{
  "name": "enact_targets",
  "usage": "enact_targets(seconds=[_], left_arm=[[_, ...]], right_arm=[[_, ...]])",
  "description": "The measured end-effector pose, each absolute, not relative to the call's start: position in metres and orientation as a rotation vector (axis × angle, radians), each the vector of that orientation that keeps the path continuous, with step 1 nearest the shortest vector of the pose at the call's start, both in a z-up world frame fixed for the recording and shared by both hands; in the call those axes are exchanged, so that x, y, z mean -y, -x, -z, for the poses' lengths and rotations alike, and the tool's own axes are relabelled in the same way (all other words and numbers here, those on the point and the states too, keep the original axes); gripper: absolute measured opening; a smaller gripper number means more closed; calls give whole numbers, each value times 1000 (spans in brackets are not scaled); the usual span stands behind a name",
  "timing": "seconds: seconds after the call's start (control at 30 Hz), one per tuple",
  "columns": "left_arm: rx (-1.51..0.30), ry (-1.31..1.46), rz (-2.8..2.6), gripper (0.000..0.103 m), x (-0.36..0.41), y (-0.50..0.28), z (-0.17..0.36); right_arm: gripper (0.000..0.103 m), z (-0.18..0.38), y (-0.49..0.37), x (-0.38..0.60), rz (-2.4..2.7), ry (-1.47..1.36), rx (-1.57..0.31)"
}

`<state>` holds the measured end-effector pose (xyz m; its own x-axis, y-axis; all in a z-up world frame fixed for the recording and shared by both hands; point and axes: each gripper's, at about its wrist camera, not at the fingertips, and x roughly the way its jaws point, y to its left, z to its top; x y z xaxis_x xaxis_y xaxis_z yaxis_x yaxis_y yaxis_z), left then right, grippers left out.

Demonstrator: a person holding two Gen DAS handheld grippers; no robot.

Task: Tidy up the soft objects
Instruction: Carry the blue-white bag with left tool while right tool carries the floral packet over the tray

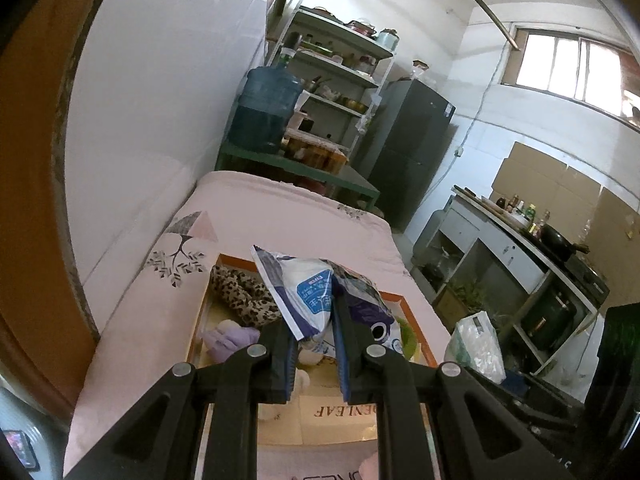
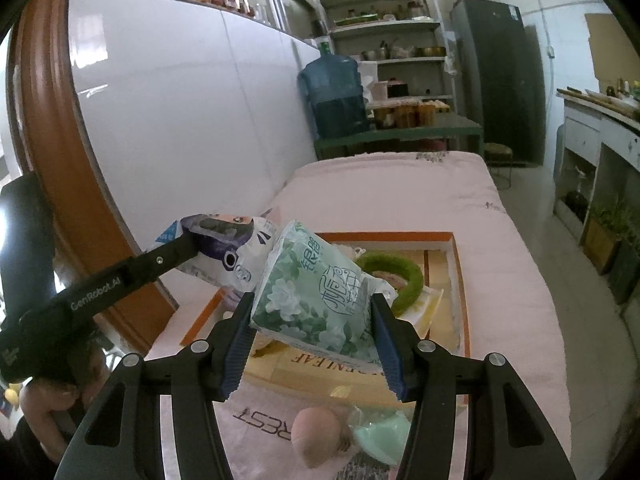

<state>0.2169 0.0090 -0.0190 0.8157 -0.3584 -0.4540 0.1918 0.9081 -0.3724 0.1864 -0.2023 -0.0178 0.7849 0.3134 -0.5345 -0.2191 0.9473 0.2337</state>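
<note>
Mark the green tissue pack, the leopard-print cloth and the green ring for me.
green tissue pack (image 2: 316, 300): right wrist view, middle of its printed face.
leopard-print cloth (image 1: 240, 292): left wrist view, middle of the bunched fabric.
green ring (image 2: 412, 276): right wrist view, its right-hand curve.

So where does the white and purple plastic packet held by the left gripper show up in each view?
Left wrist: centre, white and purple plastic packet pinched between the jaws.
Right wrist: left of centre, the same packet.
Shared landmark: orange-rimmed shallow box beneath.
</note>
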Motion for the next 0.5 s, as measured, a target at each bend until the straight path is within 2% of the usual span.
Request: enact_targets(seconds=[0.5], left_arm=[[-580,331,299,16,-5,-239,38]], right_arm=[[57,39,-208,204,-276,-160,-668]])
